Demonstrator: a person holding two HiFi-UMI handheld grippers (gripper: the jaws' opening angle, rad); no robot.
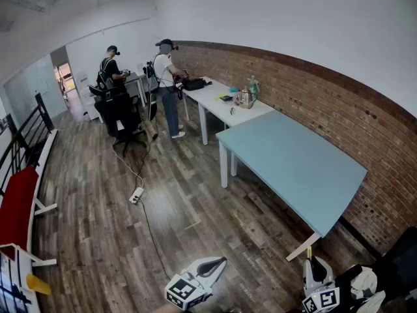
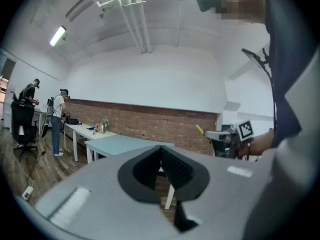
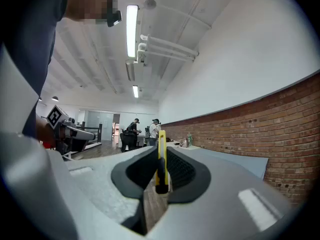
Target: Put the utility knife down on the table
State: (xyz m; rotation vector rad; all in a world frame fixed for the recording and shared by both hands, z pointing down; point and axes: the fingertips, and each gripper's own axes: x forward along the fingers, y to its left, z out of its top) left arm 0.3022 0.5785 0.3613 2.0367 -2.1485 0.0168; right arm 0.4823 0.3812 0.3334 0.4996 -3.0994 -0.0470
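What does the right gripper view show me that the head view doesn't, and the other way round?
Only the right gripper view: the right claw shut on the yellow utility knife, and the ceiling lights. Only the head view: the whole top of the blue table, and the power strip on the wooden floor. Both: the blue table, the brick wall, and two people by the far white table.

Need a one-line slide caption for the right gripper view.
Right gripper shut on a yellow knife held upright, blue table and brick wall beyond.
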